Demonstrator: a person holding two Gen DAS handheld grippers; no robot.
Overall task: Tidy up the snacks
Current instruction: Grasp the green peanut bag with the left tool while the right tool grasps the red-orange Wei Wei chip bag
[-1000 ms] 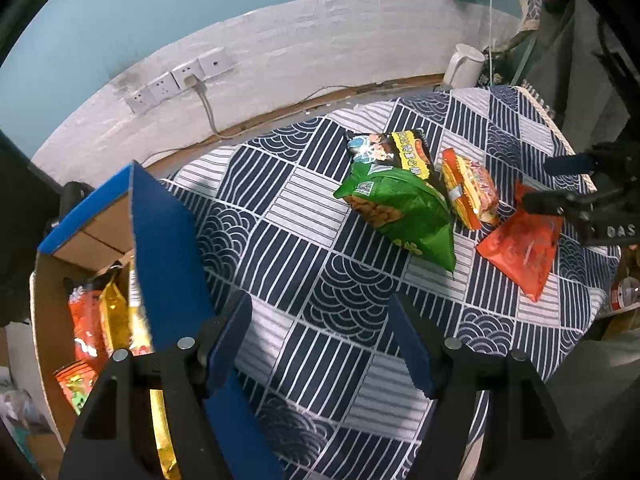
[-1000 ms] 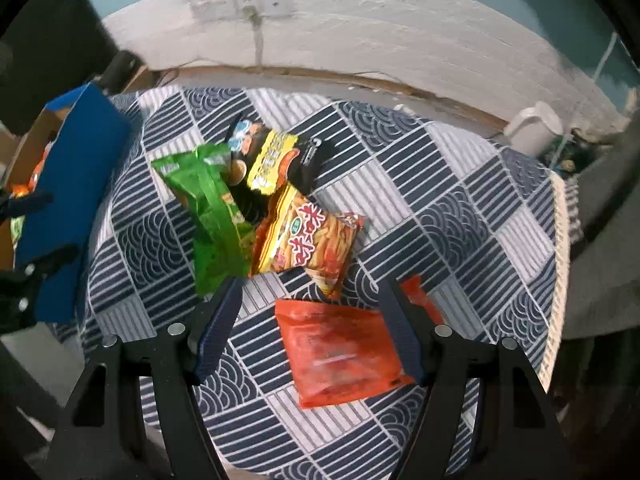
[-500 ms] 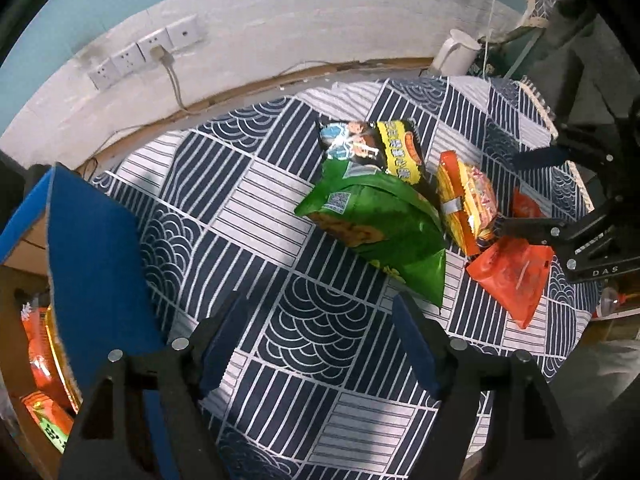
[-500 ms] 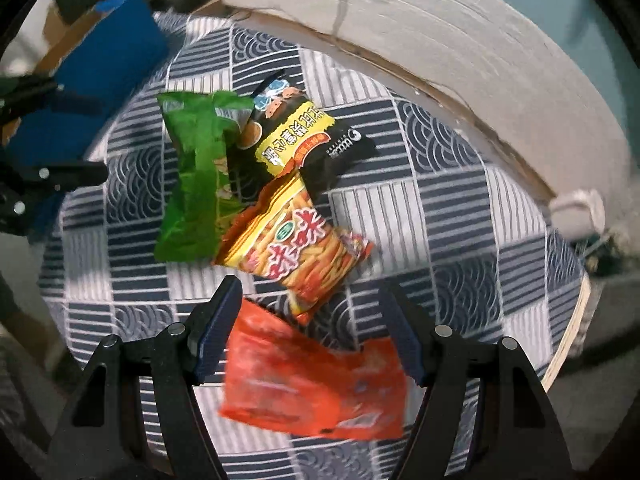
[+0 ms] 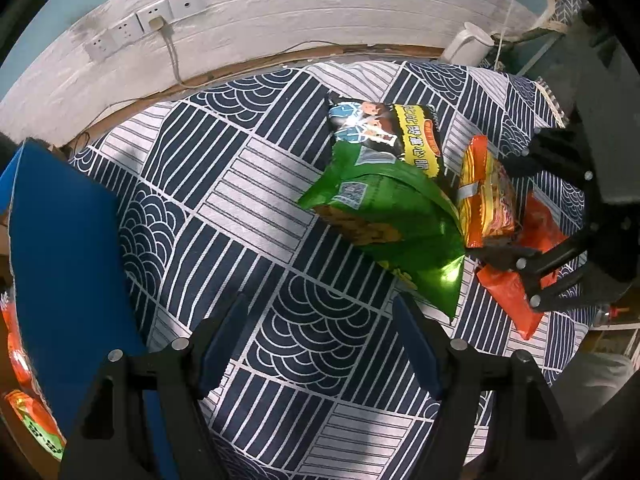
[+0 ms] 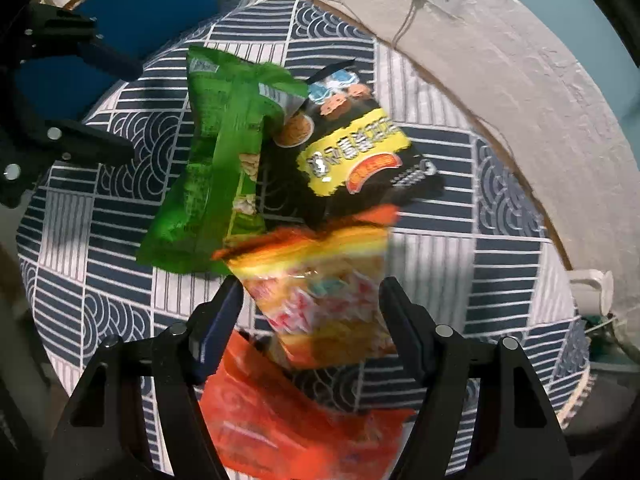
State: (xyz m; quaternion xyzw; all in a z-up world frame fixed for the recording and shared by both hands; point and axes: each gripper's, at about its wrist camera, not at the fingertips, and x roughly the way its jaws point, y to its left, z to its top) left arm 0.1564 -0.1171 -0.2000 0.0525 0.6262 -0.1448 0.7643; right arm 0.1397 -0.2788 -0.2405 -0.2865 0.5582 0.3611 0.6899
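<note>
right wrist view has my right gripper [image 6: 310, 312] open astride the orange-yellow snack bag [image 6: 320, 280], its length running away between the fingers; my left gripper [image 5: 320, 332], also open, hangs farther off over bare tablecloth [image 5: 240, 184].

Dim, patchy light; glare on the green bag [image 5: 404, 216], right wrist view perhaps motion-blurred.

Four snack packets lie clustered on the patterned cloth.
A green packet [image 5: 384, 224] lies flat, overlapping the lower edge of a black-and-yellow packet [image 5: 386, 130] behind it. An orange-yellow packet [image 5: 486, 200] leans against the green one's side, tilted on edge. A plain red-orange packet [image 5: 516, 280] lies flat just beyond, partly under the orange-yellow one.
</note>
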